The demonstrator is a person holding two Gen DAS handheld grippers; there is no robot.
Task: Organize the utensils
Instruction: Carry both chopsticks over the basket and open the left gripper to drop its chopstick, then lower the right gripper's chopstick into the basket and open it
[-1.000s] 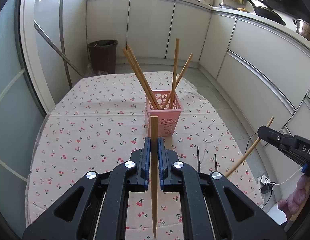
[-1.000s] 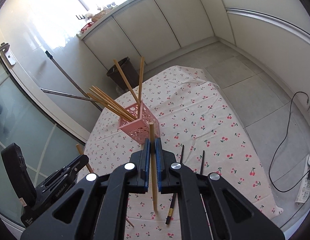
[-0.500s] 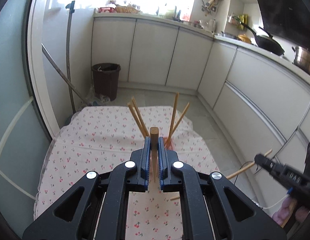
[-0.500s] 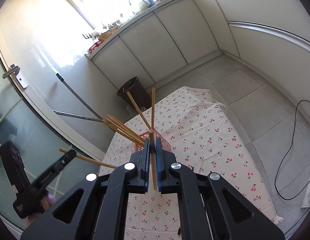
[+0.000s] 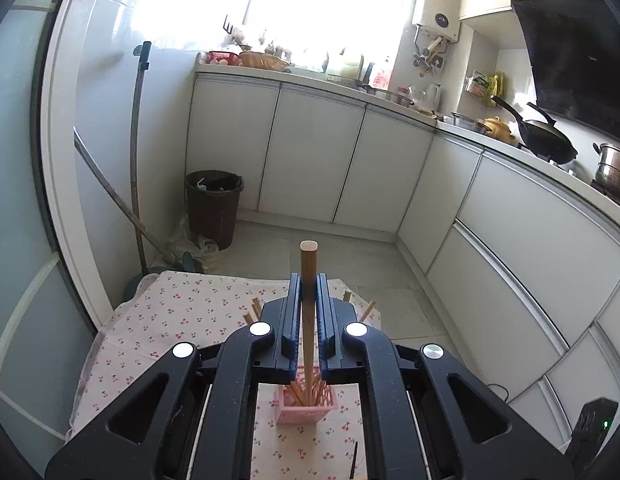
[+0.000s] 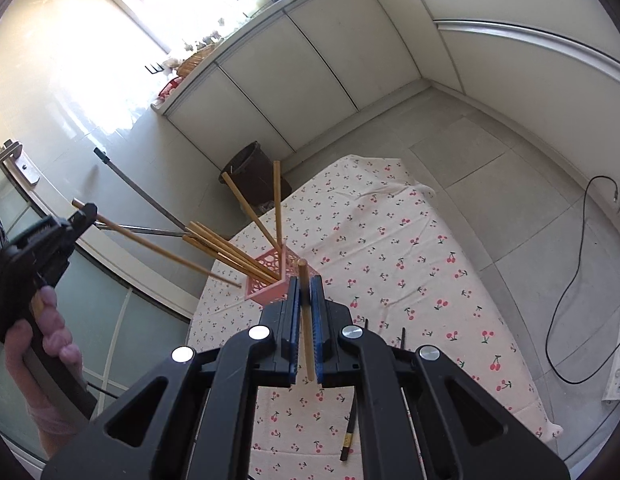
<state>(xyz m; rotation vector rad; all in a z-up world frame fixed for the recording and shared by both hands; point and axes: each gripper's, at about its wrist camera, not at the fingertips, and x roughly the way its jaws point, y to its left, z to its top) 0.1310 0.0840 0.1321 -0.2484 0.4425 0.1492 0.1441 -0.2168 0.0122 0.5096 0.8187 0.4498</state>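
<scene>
Left gripper (image 5: 308,312) was clamped on a wooden chopstick (image 5: 308,280), tip poised over the pink holder (image 5: 305,410) at 6 o'clock. Right gripper (image 6: 305,304) was clamped on a second chopstick (image 6: 305,320). Judgement: the tip should be centred above the holder's opening before lowering, avoiding the leaning chopsticks (image 6: 225,250).

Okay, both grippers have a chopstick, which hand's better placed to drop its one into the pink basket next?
Probably left. In the right wrist view the left gripper holds its chopstick slanting down, its tip almost at the pink basket rim. The right gripper sits behind the basket, its chopstick not yet over the opening.
</scene>
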